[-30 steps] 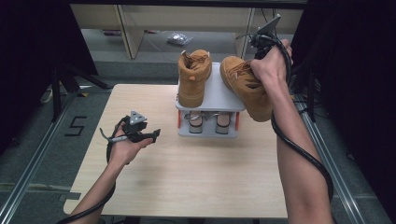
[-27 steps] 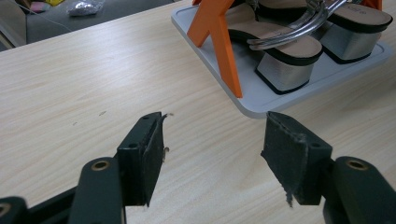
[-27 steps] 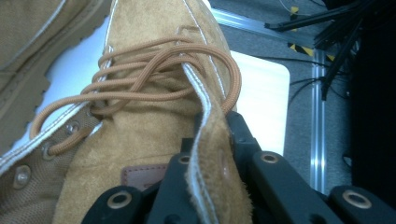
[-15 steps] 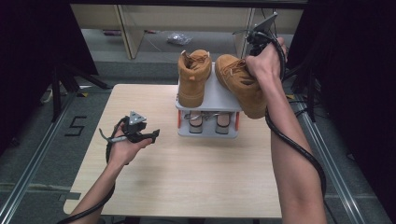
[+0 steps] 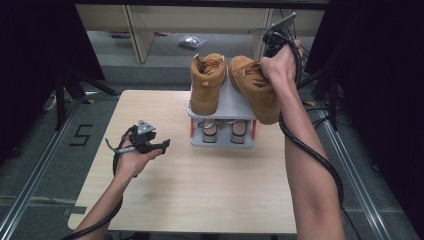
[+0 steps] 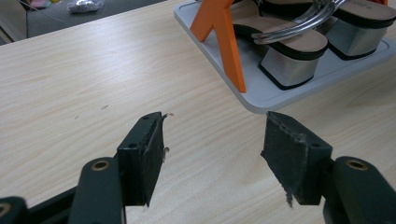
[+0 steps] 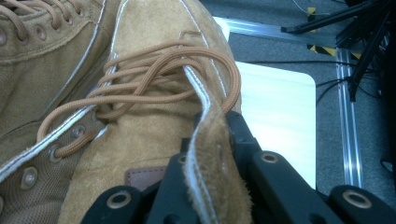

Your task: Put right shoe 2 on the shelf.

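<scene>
in the high view the right hand-held gripper [image 5: 272,50] pinches the collar of the right boot [image 5: 255,87], tilted over the right edge of the grey rack [image 5: 235,102] beside the left boot [image 5: 206,82] that stands on top, while the left hand-held gripper [image 5: 159,146] hovers over the counter [image 5: 200,185] near the rack. the left gripper view shows its jaws spread with nothing between them, sandals [image 6: 299,46] on the rack's lower tray ahead. in the right gripper view the jaws are pressed together on the boot's suede collar edge [image 7: 210,154], laces [image 7: 154,79] just above.
</scene>
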`<control>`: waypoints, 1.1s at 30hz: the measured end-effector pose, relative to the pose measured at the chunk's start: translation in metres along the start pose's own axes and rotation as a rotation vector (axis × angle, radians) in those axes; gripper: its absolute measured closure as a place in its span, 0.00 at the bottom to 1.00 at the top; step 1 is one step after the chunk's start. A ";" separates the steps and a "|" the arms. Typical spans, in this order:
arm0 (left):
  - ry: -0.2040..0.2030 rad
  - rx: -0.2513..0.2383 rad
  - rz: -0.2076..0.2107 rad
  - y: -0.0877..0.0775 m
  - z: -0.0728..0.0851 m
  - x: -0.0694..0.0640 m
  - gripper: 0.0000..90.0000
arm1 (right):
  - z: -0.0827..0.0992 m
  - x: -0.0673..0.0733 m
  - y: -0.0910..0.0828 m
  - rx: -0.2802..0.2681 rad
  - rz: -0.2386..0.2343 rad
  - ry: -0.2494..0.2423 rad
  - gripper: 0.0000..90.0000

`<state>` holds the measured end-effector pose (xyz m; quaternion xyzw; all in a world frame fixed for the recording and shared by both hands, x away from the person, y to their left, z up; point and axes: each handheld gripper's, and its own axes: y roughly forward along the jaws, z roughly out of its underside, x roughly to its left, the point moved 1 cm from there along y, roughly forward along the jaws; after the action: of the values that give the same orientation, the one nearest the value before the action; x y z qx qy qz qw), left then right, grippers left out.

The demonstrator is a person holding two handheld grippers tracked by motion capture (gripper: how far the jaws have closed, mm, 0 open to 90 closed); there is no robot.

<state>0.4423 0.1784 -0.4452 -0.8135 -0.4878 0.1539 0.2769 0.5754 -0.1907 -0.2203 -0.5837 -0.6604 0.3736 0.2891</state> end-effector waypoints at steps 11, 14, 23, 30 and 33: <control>0.003 0.012 0.006 0.003 0.004 -0.001 0.42 | -0.002 -0.004 0.013 0.002 -0.011 -0.041 0.91; 0.008 0.012 0.011 0.005 0.003 -0.003 0.42 | 0.000 -0.008 0.016 0.005 -0.022 -0.036 0.88; -0.019 -0.012 0.013 0.007 0.002 -0.008 0.41 | 0.004 -0.019 0.022 -0.033 -0.034 -0.064 0.79; 0.012 0.016 0.014 0.005 0.003 -0.005 0.41 | 0.005 -0.019 0.020 -0.025 -0.024 -0.038 0.72; -0.017 -0.012 0.012 0.007 0.003 -0.008 0.41 | 0.005 -0.019 0.021 -0.035 -0.023 -0.051 0.69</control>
<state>0.4421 0.1698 -0.4516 -0.8168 -0.4859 0.1596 0.2669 0.5857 -0.2099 -0.2398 -0.5713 -0.6807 0.3736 0.2660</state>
